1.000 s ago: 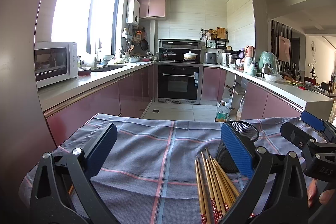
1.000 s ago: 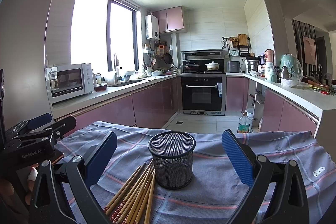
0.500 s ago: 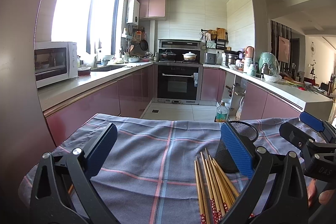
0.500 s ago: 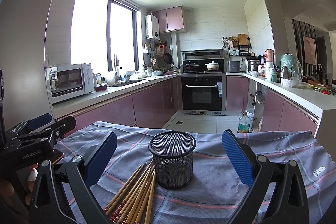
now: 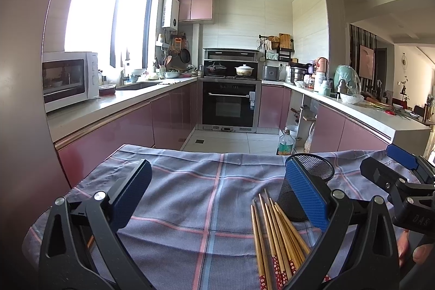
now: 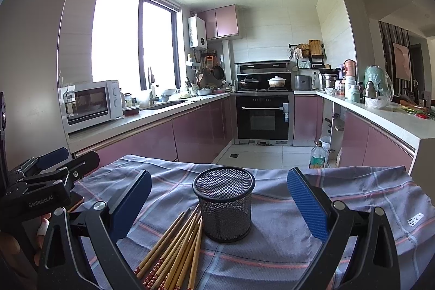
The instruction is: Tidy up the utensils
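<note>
Both pairs of jaws stand wide apart and hold nothing: the right gripper (image 6: 218, 204) frames the mesh cup (image 6: 224, 204) squarely between its blue pads, while the left gripper (image 5: 217, 195) looks over bare plaid cloth (image 5: 190, 195), with the cup off behind its right-hand pad. Taking the cup as the landmark, the bundle of chopsticks (image 6: 174, 249) lies flat on the cloth just to its left and on the near side, tips touching or nearly touching its base (the contact is too fine to judge), patterned red ends toward the person. Their long axis runs roughly along both grippers' line of sight, fanning a little. The bundle sits between the two grippers, low by each one's inner finger; neither looks clearly nearer.
</note>
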A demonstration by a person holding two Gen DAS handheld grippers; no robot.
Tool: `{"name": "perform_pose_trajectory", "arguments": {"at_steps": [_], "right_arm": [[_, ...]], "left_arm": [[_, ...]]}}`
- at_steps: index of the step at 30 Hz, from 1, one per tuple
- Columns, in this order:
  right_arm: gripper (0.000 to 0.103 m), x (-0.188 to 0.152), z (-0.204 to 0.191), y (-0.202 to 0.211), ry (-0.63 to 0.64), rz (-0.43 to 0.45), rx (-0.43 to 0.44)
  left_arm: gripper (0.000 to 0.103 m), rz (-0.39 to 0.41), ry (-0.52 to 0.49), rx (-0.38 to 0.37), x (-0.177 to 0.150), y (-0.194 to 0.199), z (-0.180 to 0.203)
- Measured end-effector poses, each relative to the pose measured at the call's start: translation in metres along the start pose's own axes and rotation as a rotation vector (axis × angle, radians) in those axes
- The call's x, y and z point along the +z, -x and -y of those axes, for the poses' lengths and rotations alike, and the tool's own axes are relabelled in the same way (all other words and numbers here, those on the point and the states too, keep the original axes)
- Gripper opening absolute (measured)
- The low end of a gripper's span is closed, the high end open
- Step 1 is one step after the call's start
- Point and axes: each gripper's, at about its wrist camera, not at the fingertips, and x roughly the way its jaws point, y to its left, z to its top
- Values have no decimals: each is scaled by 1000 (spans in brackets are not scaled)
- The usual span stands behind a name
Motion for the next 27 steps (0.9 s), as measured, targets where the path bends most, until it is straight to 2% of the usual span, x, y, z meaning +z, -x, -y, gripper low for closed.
{"name": "perform_pose_trajectory", "arguments": {"at_steps": [7, 12, 14, 17, 19, 21, 23, 27], "right_arm": [[96, 0, 4, -2, -18, -29, 25], [96, -8, 8, -12, -12, -114, 56], [95, -14, 9, -20, -9, -169, 72], [82, -26, 5, -34, 10, -267, 97], [75, -36, 2, -45, 23, -336, 121], [61, -45, 0, -55, 31, -399, 149], [52, -54, -1, -65, 24, -458, 168], [42, -66, 0, -80, 7, -538, 186]], "left_arm": [[97, -39, 0, -29, -8, -12, -3], [97, -149, -41, -73, -24, -35, -4], [88, -198, -54, -85, -32, -47, -3], [85, -271, -90, -102, -46, -63, 0], [79, -317, -109, -128, -55, -74, 4], [76, -362, -115, -159, -64, -86, 7], [67, -403, -111, -176, -72, -99, 9], [59, -464, -100, -211, -84, -118, 13]]}}
